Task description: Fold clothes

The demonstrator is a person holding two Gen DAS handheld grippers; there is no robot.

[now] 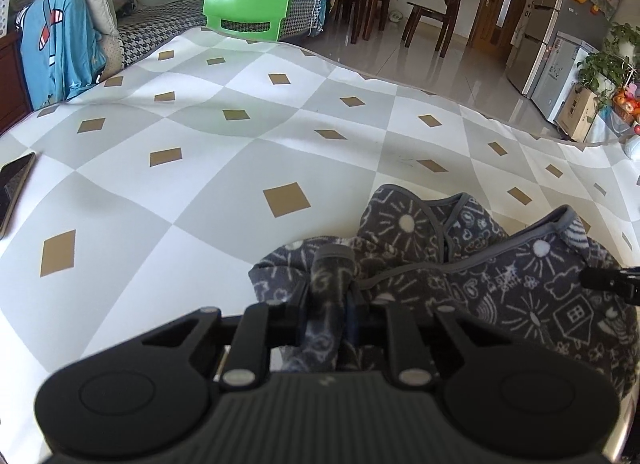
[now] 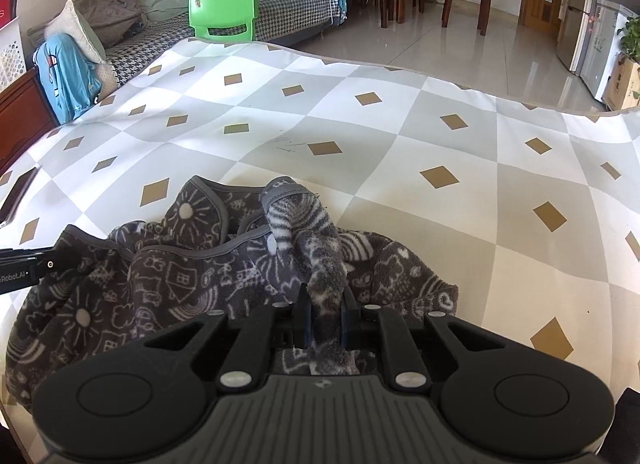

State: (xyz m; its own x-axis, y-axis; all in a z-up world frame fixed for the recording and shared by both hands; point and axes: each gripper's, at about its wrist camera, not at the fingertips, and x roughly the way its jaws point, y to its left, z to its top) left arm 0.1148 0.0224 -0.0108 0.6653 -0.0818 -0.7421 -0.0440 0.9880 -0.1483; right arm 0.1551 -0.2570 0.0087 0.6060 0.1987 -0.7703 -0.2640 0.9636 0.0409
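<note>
A dark grey fleece garment (image 1: 500, 280) with white doodle prints lies crumpled on the checked table cover (image 1: 200, 152). My left gripper (image 1: 330, 316) is shut on a bunched sleeve end with a grey cuff, at the garment's left side. In the right wrist view the same garment (image 2: 160, 288) spreads to the left, and my right gripper (image 2: 325, 320) is shut on another rolled sleeve whose cuff points up and away. Each gripper's tip shows at the edge of the other view: the right gripper (image 1: 612, 282) and the left gripper (image 2: 28, 268).
A phone (image 1: 12, 192) lies at the table cover's left edge. Behind the table stand a green plastic chair (image 1: 250, 4), a sofa with bedding and a blue garment (image 1: 60, 48). Wooden chairs, a door, a fridge and plants stand at the back right across a tiled floor.
</note>
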